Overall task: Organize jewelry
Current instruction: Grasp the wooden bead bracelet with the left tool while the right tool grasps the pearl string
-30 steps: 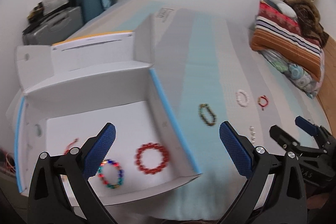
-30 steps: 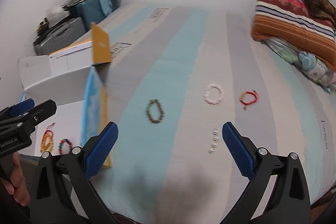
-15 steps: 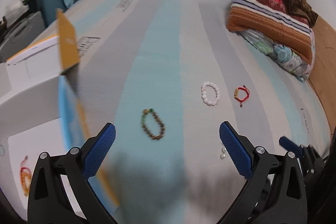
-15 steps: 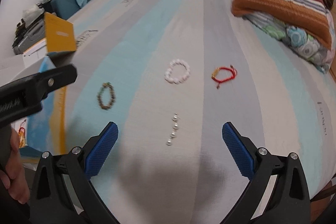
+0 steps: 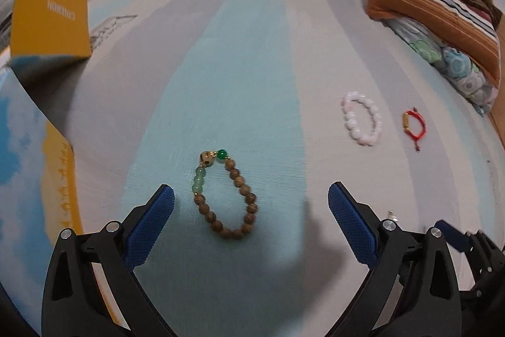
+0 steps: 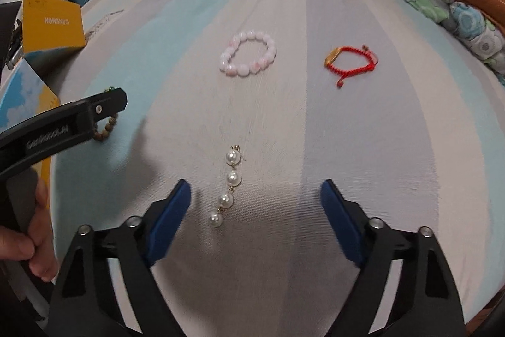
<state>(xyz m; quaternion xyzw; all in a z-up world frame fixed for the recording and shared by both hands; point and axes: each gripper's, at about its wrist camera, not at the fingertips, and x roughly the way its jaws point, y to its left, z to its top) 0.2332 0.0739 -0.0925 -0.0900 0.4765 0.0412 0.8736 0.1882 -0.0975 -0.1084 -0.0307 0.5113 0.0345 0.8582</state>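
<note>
Left wrist view shows the left gripper (image 5: 251, 204) low over the bed (image 5: 252, 52), its blue fingers spread wide with nothing between them but the bead bracelet (image 5: 225, 198). The bracelet lies flat on the blue stripe, just ahead of the tips. It looks light and floppy, a loop of hard round beads on a string. I think the beads could roll or slip out of a pinch, so the near side of the loop, across the brown beads, seems the best place to grab.

On the right, the right gripper (image 6: 255, 201) is spread wide too, and holds nothing. The pearl chain (image 6: 228, 187) lies in a straight line by its left finger. It looks thin and easy to break, so a soft pinch in the middle seems best.

Both tools tip down toward the bed. A pink bracelet (image 6: 248, 58) and a red cord (image 6: 352, 60) lie farther off. The box (image 5: 34, 131) stands to the left.
</note>
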